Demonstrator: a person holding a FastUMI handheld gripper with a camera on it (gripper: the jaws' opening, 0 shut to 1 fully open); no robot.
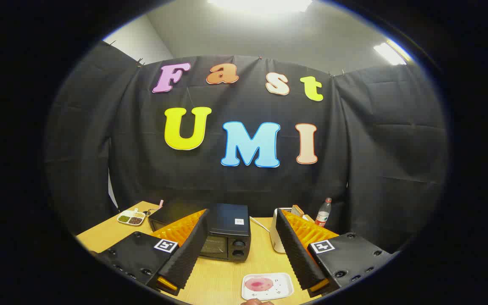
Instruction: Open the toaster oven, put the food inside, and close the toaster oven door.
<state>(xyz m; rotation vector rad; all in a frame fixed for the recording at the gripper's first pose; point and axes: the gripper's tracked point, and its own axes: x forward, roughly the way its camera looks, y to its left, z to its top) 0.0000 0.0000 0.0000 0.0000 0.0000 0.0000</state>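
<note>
A light wooden table holds a small black toaster oven, door seemingly shut. The gripper is wide open, holding nothing. Just ahead sits a white tray with pink food. A careless grab could tip it.

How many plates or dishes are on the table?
2. A white tray with pink food lies between the open fingers; a small divided dish sits far left, beside the toaster oven. Others may be hidden.

We see the gripper fingers spread, tray of food between them on the table, toaster oven beyond, bottle behind the right finger, divided dish far left.
</note>
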